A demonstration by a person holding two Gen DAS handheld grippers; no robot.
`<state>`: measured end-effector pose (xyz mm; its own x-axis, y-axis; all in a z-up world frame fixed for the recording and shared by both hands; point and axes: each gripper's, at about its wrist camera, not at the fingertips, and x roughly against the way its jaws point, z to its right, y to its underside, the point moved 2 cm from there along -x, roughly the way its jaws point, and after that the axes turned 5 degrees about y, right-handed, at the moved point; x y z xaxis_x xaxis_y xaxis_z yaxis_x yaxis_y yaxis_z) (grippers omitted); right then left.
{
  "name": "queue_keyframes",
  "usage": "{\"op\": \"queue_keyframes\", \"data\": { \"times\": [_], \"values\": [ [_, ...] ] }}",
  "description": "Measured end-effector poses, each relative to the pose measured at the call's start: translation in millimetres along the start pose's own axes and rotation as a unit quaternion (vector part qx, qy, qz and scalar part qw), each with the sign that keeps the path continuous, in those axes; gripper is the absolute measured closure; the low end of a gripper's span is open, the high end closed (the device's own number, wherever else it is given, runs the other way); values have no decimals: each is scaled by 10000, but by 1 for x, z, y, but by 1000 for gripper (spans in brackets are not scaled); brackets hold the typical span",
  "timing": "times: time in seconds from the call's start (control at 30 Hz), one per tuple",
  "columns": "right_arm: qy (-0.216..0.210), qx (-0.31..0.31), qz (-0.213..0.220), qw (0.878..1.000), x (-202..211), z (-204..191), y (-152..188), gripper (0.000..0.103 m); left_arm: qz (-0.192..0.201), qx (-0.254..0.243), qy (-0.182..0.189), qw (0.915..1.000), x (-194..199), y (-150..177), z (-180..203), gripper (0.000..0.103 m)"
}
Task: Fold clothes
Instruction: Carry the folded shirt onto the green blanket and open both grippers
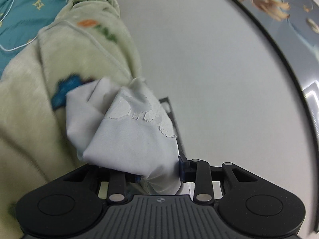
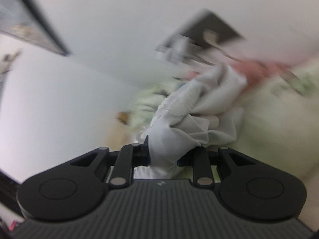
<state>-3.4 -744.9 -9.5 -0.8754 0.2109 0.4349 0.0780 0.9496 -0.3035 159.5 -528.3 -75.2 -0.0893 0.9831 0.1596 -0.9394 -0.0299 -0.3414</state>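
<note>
While both tongs, left (image 1: 159, 171) and right (image 2: 162, 157), are pinching bunched corners, the shirt (image 1: 127, 131) is sagging limp and light toward 12 o'clock, so hems are looking like the surest hold.

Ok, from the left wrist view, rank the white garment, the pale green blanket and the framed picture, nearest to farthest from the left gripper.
1. White garment: clamped in the left gripper.
2. Pale green blanket: left, just behind the garment.
3. Framed picture: upper right, on the wall.
</note>
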Motion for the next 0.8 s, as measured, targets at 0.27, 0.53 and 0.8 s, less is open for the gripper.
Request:
{"op": "queue_keyframes", "data": {
  "times": [0.27,0.53,0.8],
  "values": [
    [147,-362,-70,9992,16,11,17,69,-205,-677,-542,9960,45,27,27,24],
    [222,559,325,9977,89,-16,48,47,12,-1876,-1254,9742,117,49,103,5],
    [249,1567,690,9849,161,-48,85,46,351,-3193,-1700,9316,203,106,203,0]
  ]
}}
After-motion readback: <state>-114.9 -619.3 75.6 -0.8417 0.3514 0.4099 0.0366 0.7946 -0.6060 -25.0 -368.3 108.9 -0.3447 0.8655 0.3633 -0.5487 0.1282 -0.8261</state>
